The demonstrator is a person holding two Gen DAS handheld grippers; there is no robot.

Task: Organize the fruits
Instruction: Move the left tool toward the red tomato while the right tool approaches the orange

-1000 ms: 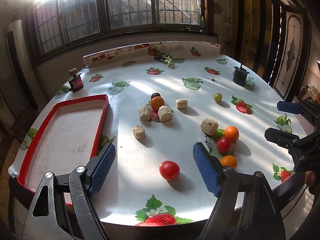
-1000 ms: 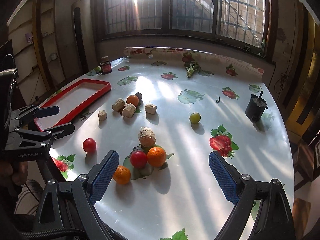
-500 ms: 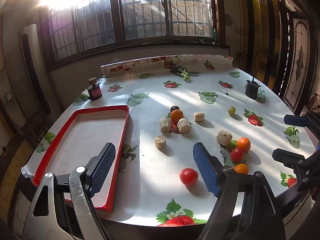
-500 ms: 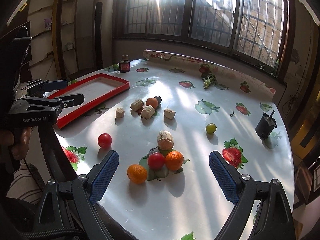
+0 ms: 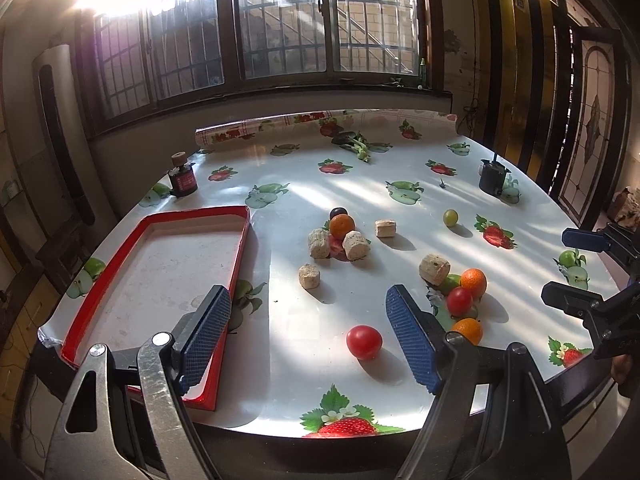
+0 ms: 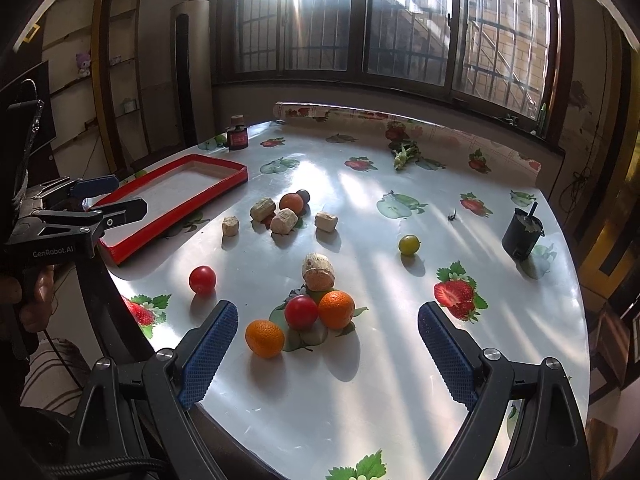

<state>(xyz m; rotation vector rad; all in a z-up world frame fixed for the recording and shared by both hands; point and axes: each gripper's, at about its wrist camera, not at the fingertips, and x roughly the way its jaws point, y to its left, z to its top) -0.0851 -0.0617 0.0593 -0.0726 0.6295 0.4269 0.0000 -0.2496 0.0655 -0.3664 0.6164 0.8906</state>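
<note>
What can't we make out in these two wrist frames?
- Green fruit: left wrist view, mostly hidden behind the red tomato, orange and cork; kind unclear.
- Bottle label: both views, too small to read.
- Black cup contents: right wrist view, too small to tell.
- Tray near corner: left wrist view, covered by the left gripper finger.
- Table near edge: right wrist view, cut off behind the right gripper.

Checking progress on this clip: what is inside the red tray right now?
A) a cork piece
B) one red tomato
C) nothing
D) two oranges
C: the red tray shows only its bare white floor, while the red tomato, oranges and cork pieces all lie out on the table.
</note>
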